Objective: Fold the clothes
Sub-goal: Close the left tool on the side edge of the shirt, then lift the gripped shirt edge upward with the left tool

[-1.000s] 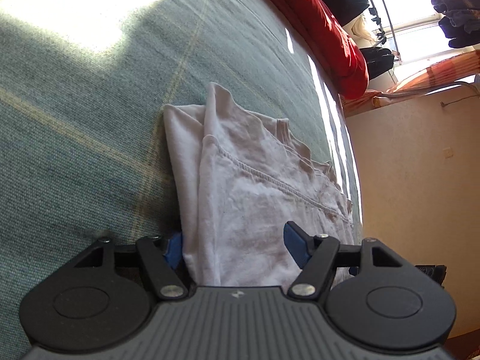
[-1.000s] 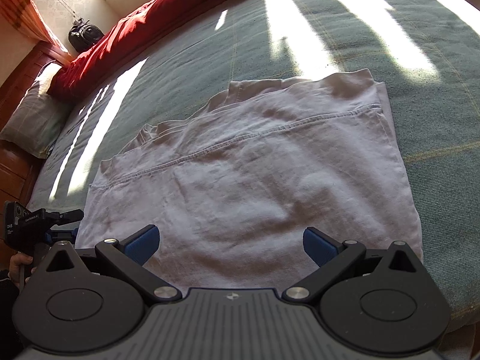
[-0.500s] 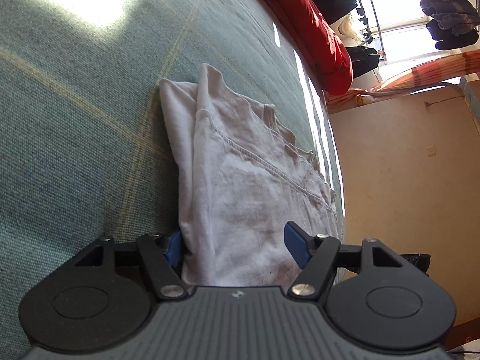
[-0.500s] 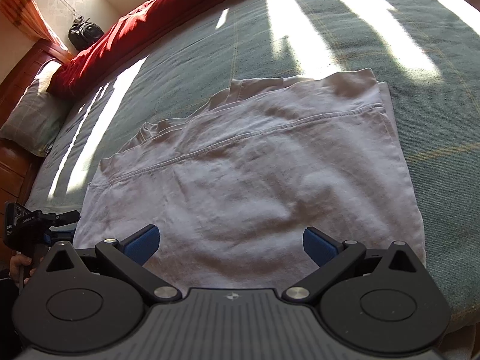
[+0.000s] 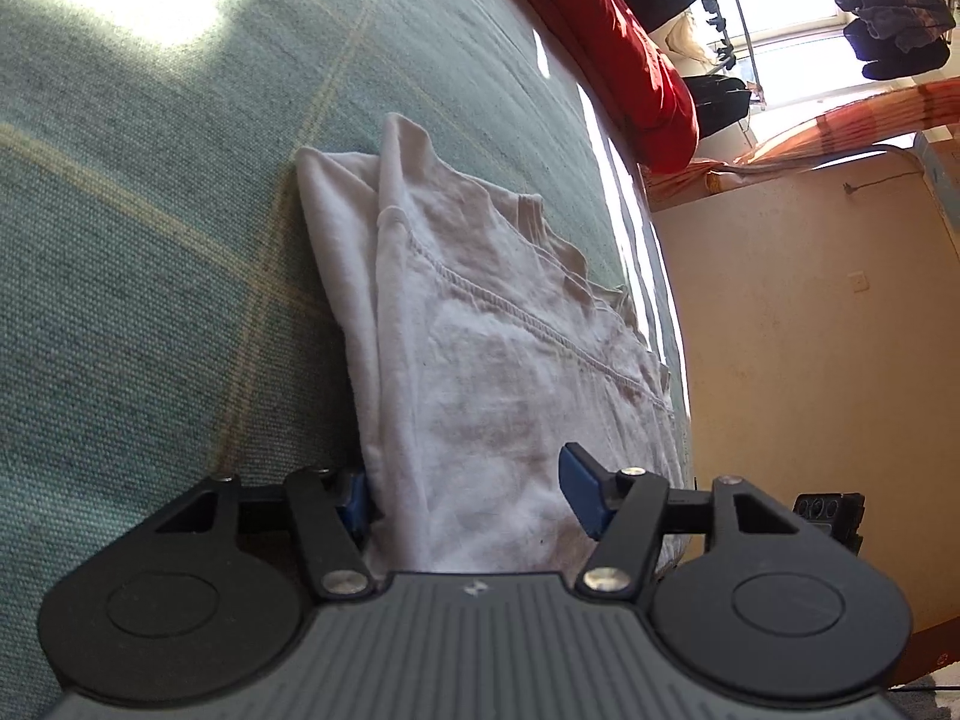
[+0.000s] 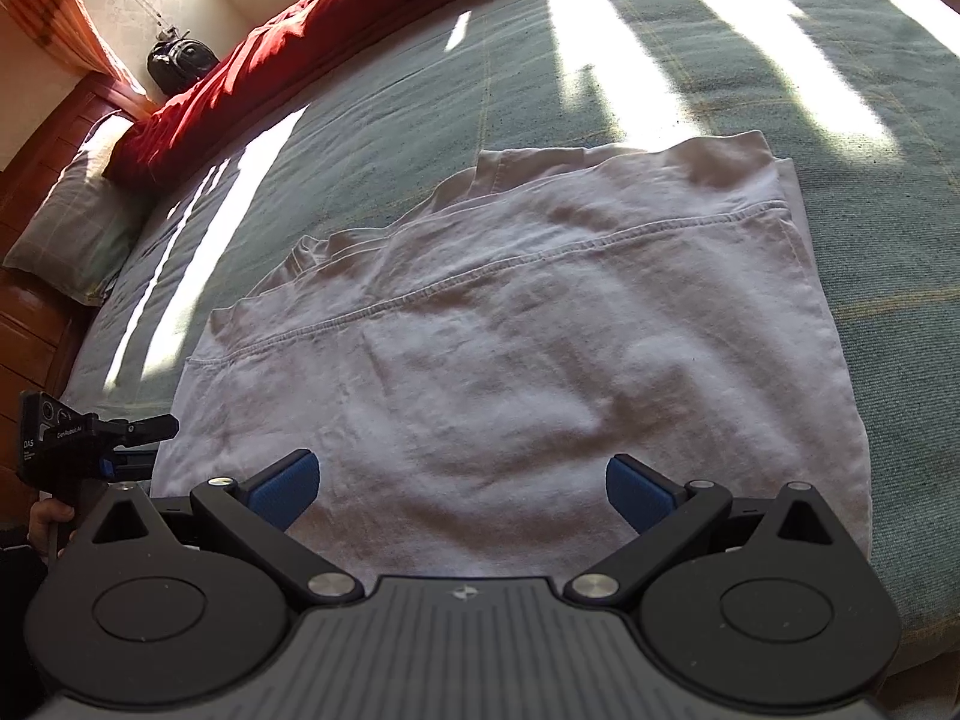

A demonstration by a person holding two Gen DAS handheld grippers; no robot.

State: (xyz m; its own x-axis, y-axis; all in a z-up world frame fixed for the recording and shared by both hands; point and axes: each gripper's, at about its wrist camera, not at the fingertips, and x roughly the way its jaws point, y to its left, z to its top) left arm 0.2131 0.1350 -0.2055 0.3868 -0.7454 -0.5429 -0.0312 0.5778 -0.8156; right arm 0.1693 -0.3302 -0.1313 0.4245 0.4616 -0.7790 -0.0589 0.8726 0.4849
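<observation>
A white shirt (image 6: pixel 510 360), already doubled over, lies flat on the green bed (image 6: pixel 690 78). The left gripper (image 5: pixel 468 495) straddles its edge at 6 o'clock, fingers spread, likely to pinch a corner. The right gripper (image 6: pixel 462 483) hovers at the near hem, fingers spread wide, probably ready for the next fold.

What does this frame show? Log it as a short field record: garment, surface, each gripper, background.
garment: white T-shirt, partly folded, lying flat
surface: green bedspread, sunlit stripes
left gripper: open, jaws straddling the shirt's edge
right gripper: open, over the shirt's near edge, nothing held
background: red duvet, pillow, hanging clothes
</observation>
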